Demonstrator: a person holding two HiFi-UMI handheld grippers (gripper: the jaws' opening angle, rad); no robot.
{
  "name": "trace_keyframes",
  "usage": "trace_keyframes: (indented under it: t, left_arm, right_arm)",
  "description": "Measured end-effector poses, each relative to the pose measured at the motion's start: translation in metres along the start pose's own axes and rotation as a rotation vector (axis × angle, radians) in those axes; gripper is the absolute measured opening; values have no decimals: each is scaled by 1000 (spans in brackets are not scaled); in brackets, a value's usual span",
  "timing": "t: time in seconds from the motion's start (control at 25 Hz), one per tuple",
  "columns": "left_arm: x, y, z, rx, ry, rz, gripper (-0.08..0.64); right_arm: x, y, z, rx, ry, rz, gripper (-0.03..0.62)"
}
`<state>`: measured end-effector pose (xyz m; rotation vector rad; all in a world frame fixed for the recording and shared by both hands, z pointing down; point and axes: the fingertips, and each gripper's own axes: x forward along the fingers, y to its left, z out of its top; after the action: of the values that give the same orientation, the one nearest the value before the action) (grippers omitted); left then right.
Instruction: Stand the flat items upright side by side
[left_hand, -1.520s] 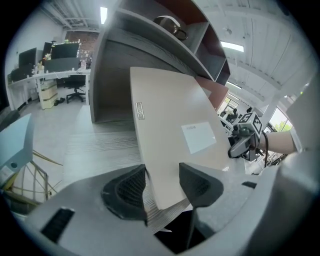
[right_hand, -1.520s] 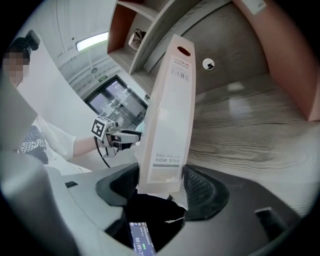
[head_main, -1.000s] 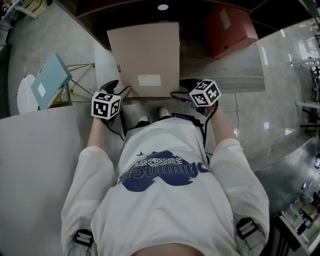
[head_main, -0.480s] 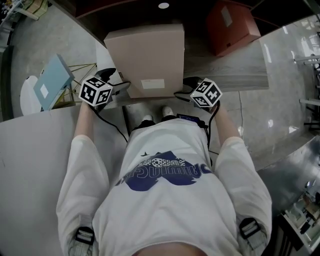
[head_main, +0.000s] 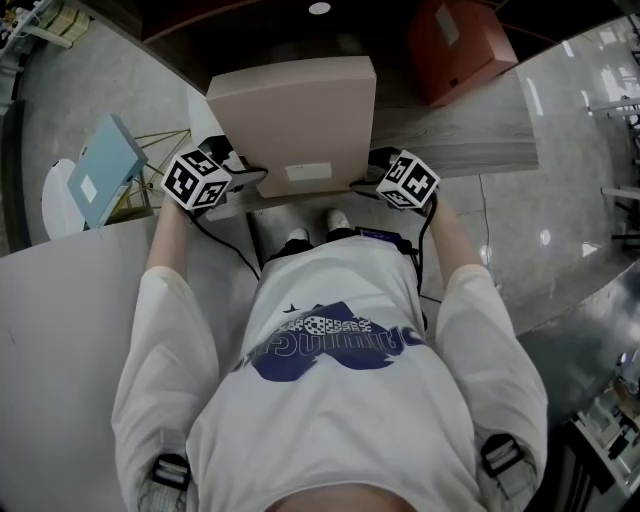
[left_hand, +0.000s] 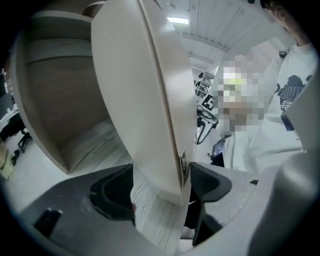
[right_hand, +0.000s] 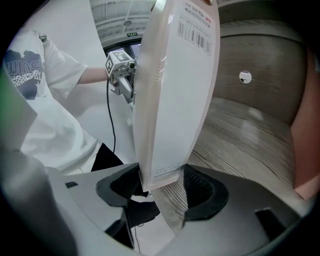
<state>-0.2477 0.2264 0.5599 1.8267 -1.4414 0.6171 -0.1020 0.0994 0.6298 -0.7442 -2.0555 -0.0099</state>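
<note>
While my left gripper (left_hand: 161, 186) was just opening wide around the stiff box (left_hand: 140, 100) (light, I judged), my right gripper (right_hand: 161, 187) pinched its bottom edge.

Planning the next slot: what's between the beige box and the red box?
Only bare wood shelf between beige box and red box; head view shows it.

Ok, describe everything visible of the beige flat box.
The beige flat box is plain and cardboard-looking, with a white label on its broad face and a barcode sticker on one narrow side. It stands tipped up on edge over the wood-grain shelf. The right gripper clamps one lower corner; the left gripper has just been opening, its jaws loose around the other.
</note>
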Motion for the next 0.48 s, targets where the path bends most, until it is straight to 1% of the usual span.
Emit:
trace_keyframes:
  t: [0.12, 0.24, 0.36, 0.48]
  left_arm:
    - [0, -1, 2, 11, -17, 22, 341]
    - [-1, -2, 3, 18, -38, 44, 337]
    - [1, -5, 5, 28, -51, 70, 337]
    - [3, -5, 5, 3, -76, 96, 336]
  right_arm:
    - [1, -1, -1, 13, -4, 1, 281]
    - [2, -2, -2, 5, 11, -13, 284]
    - [4, -7, -5, -27, 41, -58, 291]
    - [0, -14, -2, -43, 32, -129, 299]
